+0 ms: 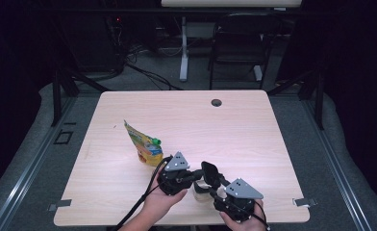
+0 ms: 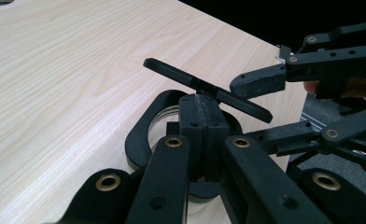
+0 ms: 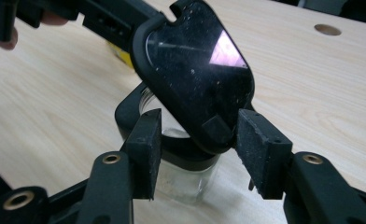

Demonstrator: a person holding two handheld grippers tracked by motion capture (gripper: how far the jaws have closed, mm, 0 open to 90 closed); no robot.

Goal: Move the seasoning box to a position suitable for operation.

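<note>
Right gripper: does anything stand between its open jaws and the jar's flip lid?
Nothing visible does. The right gripper has open jaws flanking the raised black lid of the glass jar. The left gripper is shut on the lid's hinge side, clear of that gap.

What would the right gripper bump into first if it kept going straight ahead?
Probably the open black lid of the small glass jar. It sits right ahead of the right gripper, between its open jaws, with the jar just below, though exact depth is hard to judge.
</note>
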